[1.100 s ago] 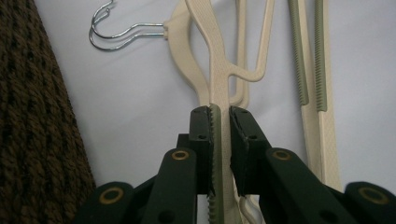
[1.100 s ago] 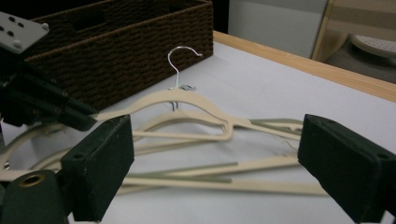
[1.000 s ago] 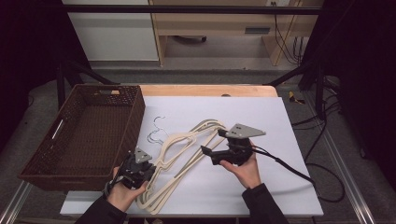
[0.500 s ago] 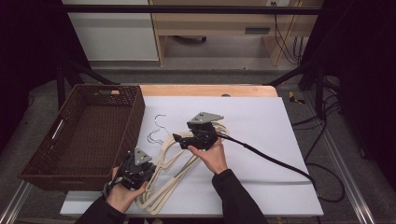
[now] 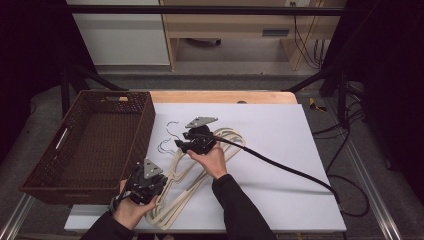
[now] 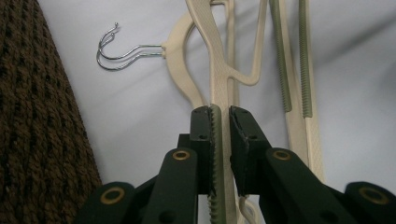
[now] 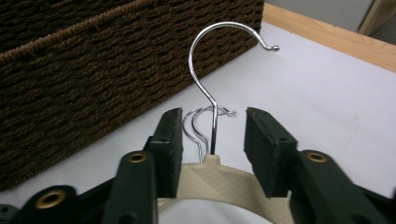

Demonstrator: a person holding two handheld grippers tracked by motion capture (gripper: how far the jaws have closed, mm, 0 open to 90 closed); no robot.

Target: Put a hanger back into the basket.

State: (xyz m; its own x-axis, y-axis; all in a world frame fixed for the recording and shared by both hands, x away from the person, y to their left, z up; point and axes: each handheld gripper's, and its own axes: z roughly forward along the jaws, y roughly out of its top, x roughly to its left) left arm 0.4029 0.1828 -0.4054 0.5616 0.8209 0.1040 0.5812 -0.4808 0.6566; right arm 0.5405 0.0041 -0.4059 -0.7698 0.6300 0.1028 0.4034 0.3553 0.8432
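Several cream plastic hangers [image 5: 231, 141] with metal hooks lie stacked on the white table top [image 5: 280, 130]. My left gripper [image 5: 158, 187] is at the pile's near left end, shut on one hanger's ridged arm [image 6: 219, 74]. My right gripper [image 5: 180, 145] is at the pile's hook end. In the right gripper view its jaws have just been closing and stand either side of the top hanger's neck [image 7: 212, 173], with a gap to each pad. That hanger's hook [image 7: 205, 46] rises between the jaws of this gripper [image 7: 212, 126], and two more hooks [image 7: 195, 122] lie behind it.
A dark brown wicker basket [image 5: 146, 120] stands on the table's left, close beside the hooks [image 5: 166, 145] and my left gripper [image 6: 225, 116]. The right gripper's black cable [image 5: 280, 165] runs across the table to the right edge. A wooden strip [image 5: 225, 96] edges the far side.
My right gripper has travelled left across the pile to the hook end, and its jaws have narrowed around the top hanger's neck. The left gripper has stayed put on its hanger.
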